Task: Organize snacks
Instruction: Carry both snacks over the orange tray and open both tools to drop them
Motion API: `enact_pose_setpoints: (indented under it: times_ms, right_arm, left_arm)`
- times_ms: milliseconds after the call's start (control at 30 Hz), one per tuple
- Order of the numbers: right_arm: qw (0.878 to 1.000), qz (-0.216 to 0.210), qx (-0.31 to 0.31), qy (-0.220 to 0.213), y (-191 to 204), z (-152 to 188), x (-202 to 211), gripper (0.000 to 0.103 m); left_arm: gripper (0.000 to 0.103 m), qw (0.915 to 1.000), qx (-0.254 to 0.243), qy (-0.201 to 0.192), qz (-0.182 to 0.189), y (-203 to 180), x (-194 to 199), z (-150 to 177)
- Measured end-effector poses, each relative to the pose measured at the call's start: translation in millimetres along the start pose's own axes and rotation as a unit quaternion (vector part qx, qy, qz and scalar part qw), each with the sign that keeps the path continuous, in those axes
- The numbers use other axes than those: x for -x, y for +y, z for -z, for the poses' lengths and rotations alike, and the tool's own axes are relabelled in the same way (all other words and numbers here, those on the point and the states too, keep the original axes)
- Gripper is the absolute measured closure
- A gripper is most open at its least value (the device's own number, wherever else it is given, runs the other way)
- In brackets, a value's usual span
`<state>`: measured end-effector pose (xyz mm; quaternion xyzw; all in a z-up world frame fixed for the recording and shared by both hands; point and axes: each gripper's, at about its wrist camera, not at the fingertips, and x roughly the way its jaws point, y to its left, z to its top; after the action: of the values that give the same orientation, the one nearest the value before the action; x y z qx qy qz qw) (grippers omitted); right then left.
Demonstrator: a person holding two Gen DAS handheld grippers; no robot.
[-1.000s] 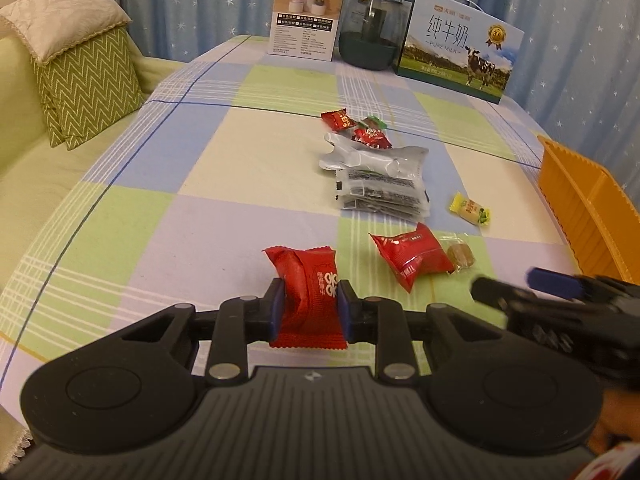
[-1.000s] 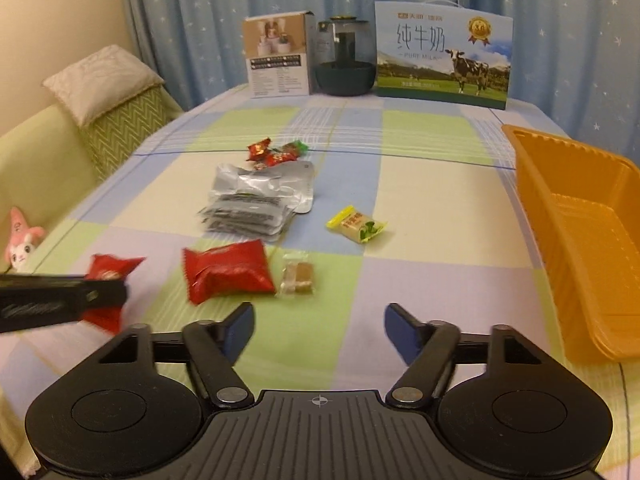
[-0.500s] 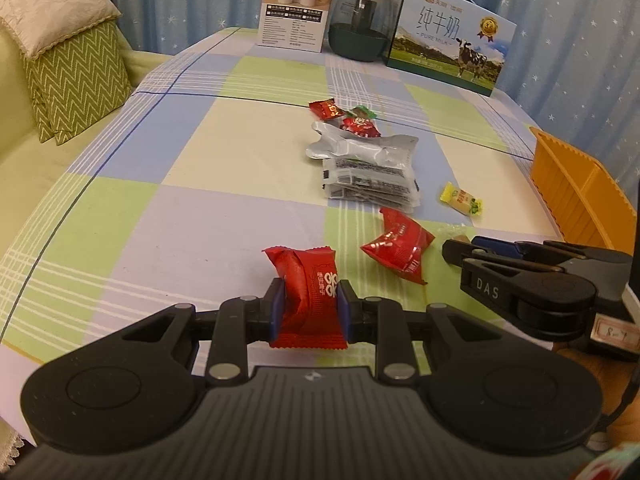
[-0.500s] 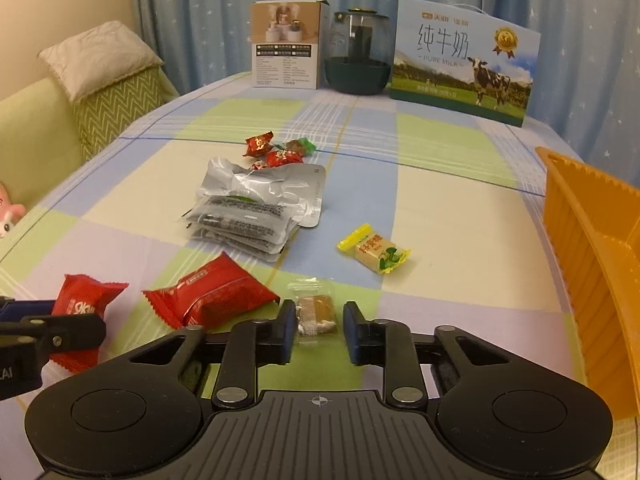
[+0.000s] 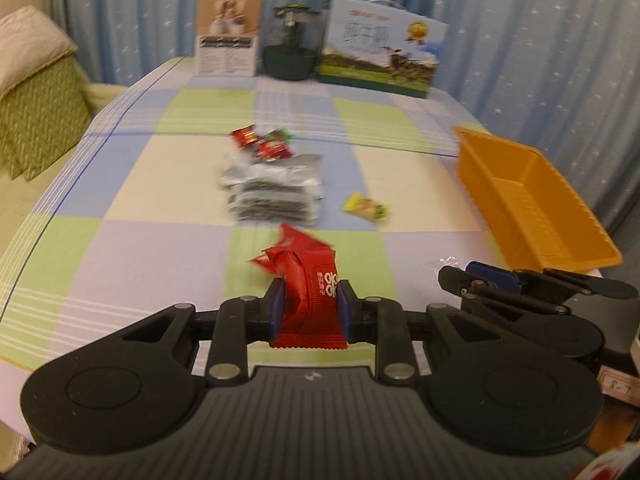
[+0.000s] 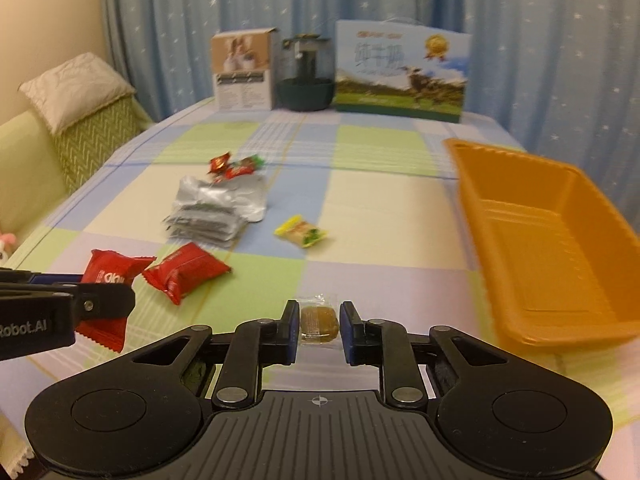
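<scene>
Left gripper [image 5: 310, 306]: its jaws are clamped across the middle of a red snack packet [image 5: 310, 292], which is lifted clear of the desk [image 5: 160, 240] near its front edge; the sealed bottom edge hangs below the pads.
Right gripper [image 6: 319, 330]: its jaws have just been closing and now pinch a small clear-wrapped brown candy [image 6: 318, 320] by its two sides, also above the desk's near edge.
How the packet handles: light and soft, I judge; the foil crumples under the pads, so a grip across the filled middle holds better than one on the thin crimped ends.
How the candy handles: tiny, light, in slick clear film; the firm block inside is the part to squeeze, since the loose wrapper tails could slide out.
Orange tray [image 6: 540, 240]: empty, along the desk's right edge, just beside the right gripper; probably where the snacks go.
Left on the desk: a second red packet [image 6: 186, 276] near the front, a yellow candy [image 6: 300, 232] toward the middle, a stack of silver pouches [image 6: 216, 208] beyond it, small red and green candies [image 6: 236, 166] farther back.
Silver pouches: flat, floppy, stacked; likely to slip apart if taken by one corner.
Back edge: two boxes and a dark pot, not part of the sorting.
</scene>
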<state>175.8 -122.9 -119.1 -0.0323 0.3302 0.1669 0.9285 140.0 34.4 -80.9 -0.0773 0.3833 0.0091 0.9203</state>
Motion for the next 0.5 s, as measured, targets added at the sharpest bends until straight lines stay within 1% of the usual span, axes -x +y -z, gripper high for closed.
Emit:
enact_pose_setpoints:
  times_ms: [133,300,400,500]
  right_arm:
    - [0.999,0.017,-0.015,-0.029,-21.3,-6.5,29.2,0.081]
    - [0.996,0.043,-0.034,-0.068,-56.1,-22.8,62.2,0.081]
    - [0.994,0.061,-0.049,-0.082,-83.2,-32.2,73.5,0.081]
    - [0.991,0.078,-0.064,-0.085,-111.8,-37.8,78.0,0.081]
  left_arm:
    - [0.079,0.9997,-0.014,-0.003,0.021,-25.4,3.3,-7.1]
    - [0.079,0.9981,-0.032,-0.012,0.052,-61.0,3.6,-20.8]
    - [0.079,0.9960,-0.047,-0.017,0.073,-88.2,0.3,-30.8]
    - [0.079,0.9937,-0.058,-0.014,0.095,-115.1,-7.7,-40.0]
